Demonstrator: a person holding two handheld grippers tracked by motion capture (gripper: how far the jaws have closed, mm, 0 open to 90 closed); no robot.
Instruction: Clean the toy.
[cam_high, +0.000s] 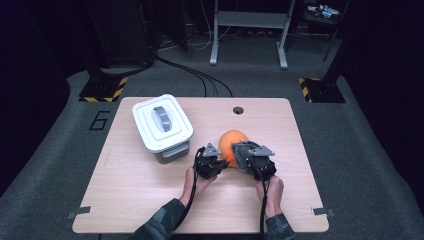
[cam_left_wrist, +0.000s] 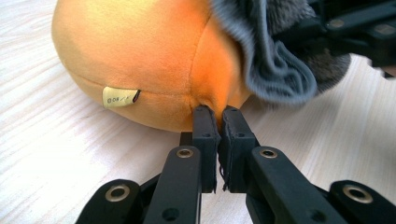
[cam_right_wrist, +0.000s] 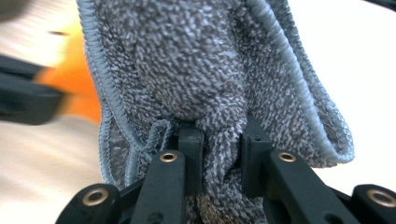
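Note:
An orange plush ball (cam_high: 231, 141) lies at the middle of the wooden table (cam_high: 135, 185). My left gripper (cam_high: 223, 160) is at its near left side. In the left gripper view the left gripper (cam_left_wrist: 217, 114) is shut on a pinch of the orange plush ball (cam_left_wrist: 140, 51) low on its side, right of a small yellow label (cam_left_wrist: 119, 96). My right gripper (cam_high: 246, 155) is against the ball's right side. Up close, the right gripper (cam_right_wrist: 222, 133) is shut on a bunched grey terry cloth (cam_right_wrist: 205, 70). That grey cloth (cam_left_wrist: 275, 70) drapes against the ball.
A white lidded container (cam_high: 162, 124) with a grey handle stands at the table's back left. A round cable hole (cam_high: 238, 110) sits near the far edge. Beyond the table are floor cables (cam_high: 200, 75) and a grey metal stand (cam_high: 248, 30).

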